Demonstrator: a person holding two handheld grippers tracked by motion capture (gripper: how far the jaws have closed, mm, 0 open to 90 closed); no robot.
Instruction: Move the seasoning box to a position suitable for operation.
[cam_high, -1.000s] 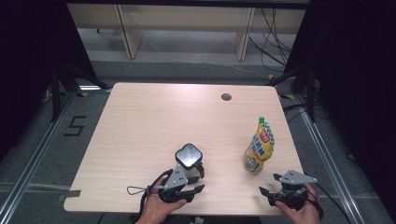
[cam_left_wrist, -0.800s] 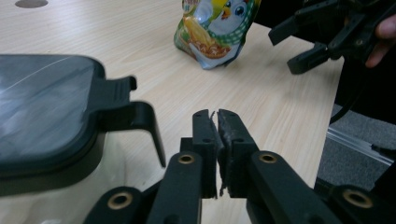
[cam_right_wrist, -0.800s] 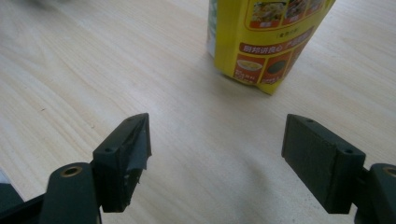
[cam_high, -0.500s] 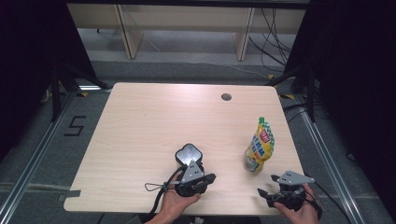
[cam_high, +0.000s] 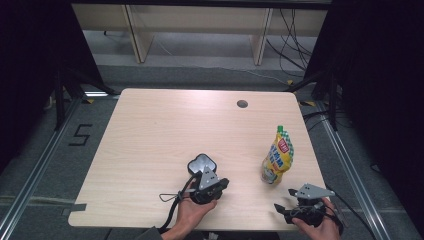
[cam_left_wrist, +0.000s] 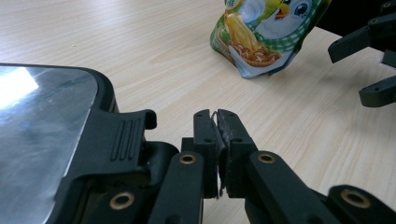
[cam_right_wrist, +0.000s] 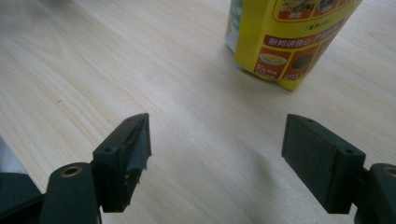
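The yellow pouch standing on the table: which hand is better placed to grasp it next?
Probably the right. Its claw is open and faces the yellow pouch, with bare table between. The left claw is shut, beside a black device.

I am holding my left gripper (cam_high: 220, 184) low at the near edge, left of centre, its jaws pressing together with nothing between them. My right gripper (cam_high: 284, 202) is sitting at the near right, jaws gaping wide.
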